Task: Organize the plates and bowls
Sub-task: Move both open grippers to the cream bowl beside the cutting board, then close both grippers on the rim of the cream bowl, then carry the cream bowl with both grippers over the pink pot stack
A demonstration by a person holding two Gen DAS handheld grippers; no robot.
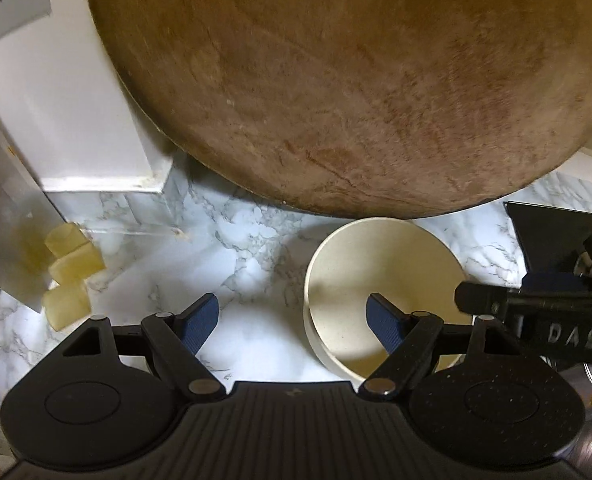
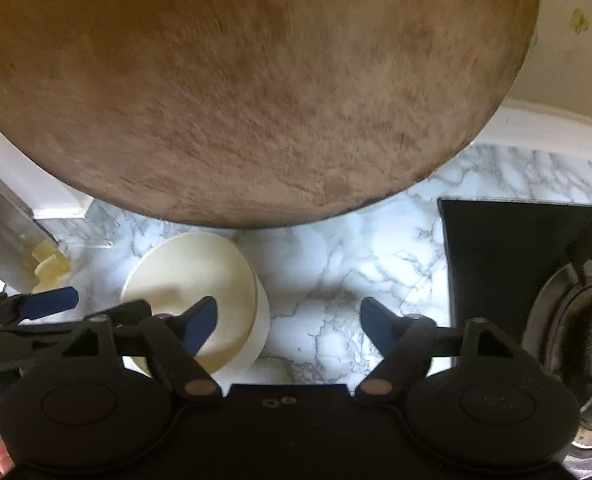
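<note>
A stack of cream bowls (image 1: 380, 276) stands on the marble counter (image 1: 248, 248), just in front of a big round wooden board (image 1: 336, 80) that leans at the back. My left gripper (image 1: 292, 316) is open above the stack's left wall, its right finger over the top bowl's inside and its left finger over the counter. One of the right gripper's fingers (image 1: 480, 300) reaches in from the right. In the right wrist view my right gripper (image 2: 290, 320) is open above the right wall of the bowls (image 2: 192, 276), pads touching nothing.
A black hob (image 2: 496, 260) with a metal burner (image 2: 568, 320) lies to the right of the bowls. On the left stand a white box (image 1: 96, 120), a clear container and some pale yellow cubes (image 1: 72, 272). A white wall ledge runs behind the counter.
</note>
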